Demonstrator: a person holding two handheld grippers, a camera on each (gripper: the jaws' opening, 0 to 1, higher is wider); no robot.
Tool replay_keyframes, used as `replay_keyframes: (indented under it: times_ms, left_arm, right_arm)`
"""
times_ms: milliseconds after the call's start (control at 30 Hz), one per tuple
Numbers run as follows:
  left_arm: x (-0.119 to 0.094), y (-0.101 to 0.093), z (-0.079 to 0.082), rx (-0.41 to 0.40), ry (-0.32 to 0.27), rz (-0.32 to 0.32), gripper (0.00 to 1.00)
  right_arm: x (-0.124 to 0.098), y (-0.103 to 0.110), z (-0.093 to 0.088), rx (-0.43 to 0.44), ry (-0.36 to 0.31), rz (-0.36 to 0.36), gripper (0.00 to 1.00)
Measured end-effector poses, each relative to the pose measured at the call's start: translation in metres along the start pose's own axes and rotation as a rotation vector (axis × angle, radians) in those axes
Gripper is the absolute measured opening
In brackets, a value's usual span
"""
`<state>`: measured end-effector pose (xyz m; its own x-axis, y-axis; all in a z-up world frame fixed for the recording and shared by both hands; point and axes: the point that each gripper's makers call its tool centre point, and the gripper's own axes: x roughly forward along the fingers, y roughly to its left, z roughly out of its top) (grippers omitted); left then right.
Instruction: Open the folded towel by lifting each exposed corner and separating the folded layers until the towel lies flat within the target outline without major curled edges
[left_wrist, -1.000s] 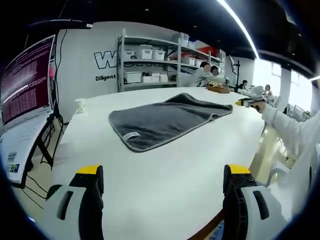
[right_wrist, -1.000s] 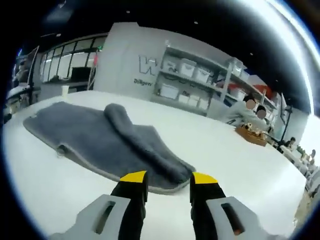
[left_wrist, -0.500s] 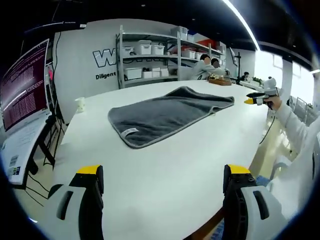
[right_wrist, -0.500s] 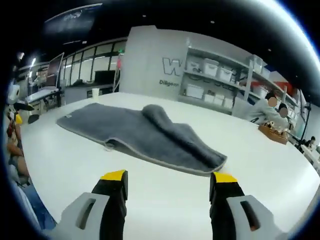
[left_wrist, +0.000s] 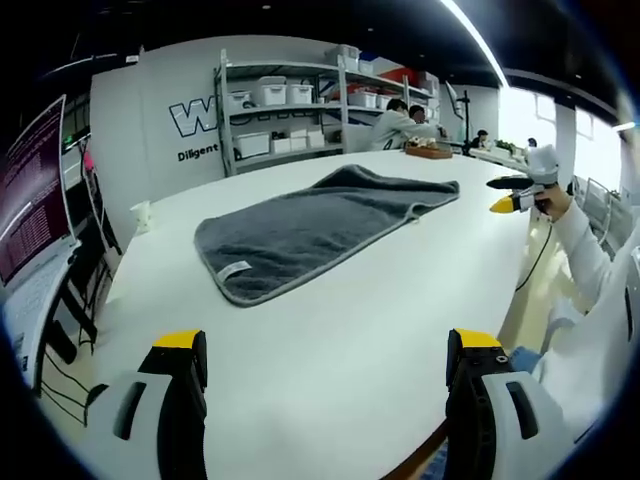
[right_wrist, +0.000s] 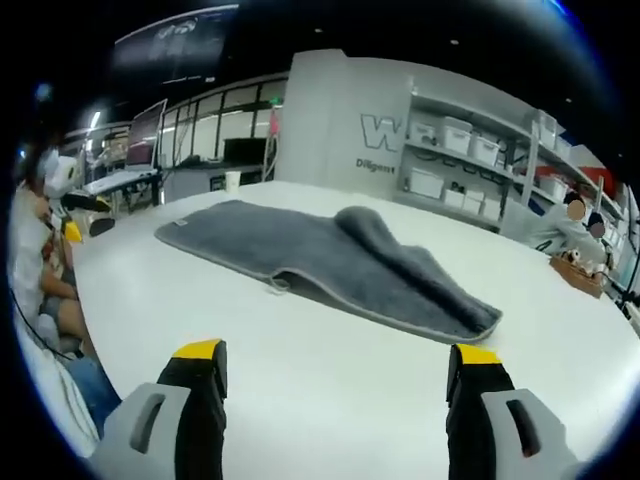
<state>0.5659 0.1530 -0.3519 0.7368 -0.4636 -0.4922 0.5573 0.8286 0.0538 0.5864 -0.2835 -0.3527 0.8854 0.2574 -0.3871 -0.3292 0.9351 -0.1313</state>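
You are holding both the left gripper (left_wrist: 325, 350) and right gripper (right_wrist: 335, 358) released above the table's (left_wrist: 340, 330) near edge, the grey towel (left_wrist: 310, 225) lying partly folded mid-table.

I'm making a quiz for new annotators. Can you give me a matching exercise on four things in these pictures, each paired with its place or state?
Things:
1. grey towel
2. small white label
3. left gripper
4. wooden tray

Places or states:
A. jaws wide apart, holding nothing
B. far on the white table, near the seated people
C. lying on the table, one side humped over
D. on the towel's near corner

Pairs: 1-C, 2-D, 3-A, 4-B
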Motion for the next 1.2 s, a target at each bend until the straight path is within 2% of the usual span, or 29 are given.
replay_keyframes:
  times_ms: [133, 267, 400, 567, 800, 933, 1067, 1200]
  left_arm:
    - [0.003, -0.005, -0.001, -0.006, 0.008, -0.006, 0.99]
    - [0.004, -0.007, 0.0, -0.007, 0.012, -0.004, 0.99]
    - [0.005, -0.009, 0.001, -0.001, 0.025, 0.001, 0.99]
    - [0.006, -0.009, 0.001, 0.005, 0.043, 0.011, 0.99]
    - [0.01, -0.017, 0.003, 0.016, 0.068, 0.014, 0.99]
    - [0.013, -0.023, 0.003, 0.025, 0.081, 0.011, 0.99]
    - [0.016, -0.027, 0.006, 0.018, 0.08, 0.0, 0.98]
    - [0.022, -0.02, 0.004, 0.004, 0.096, 0.004, 0.98]
  right_arm:
    - [-0.006, 0.008, 0.015, 0.022, -0.066, 0.021, 0.92]
    - [-0.01, 0.012, 0.024, 0.049, -0.108, 0.035, 0.99]
    - [-0.011, 0.018, 0.026, 0.048, -0.113, 0.051, 0.99]
    - [-0.011, 0.022, 0.029, -0.007, -0.103, 0.063, 0.99]
    - [-0.014, 0.032, 0.038, -0.023, -0.134, 0.113, 0.99]
    - [-0.014, 0.034, 0.036, -0.015, -0.138, 0.128, 0.99]
    - [-0.013, 0.035, 0.027, -0.012, -0.105, 0.131, 0.99]
    - [-0.014, 0.037, 0.028, -0.012, -0.107, 0.139, 0.99]
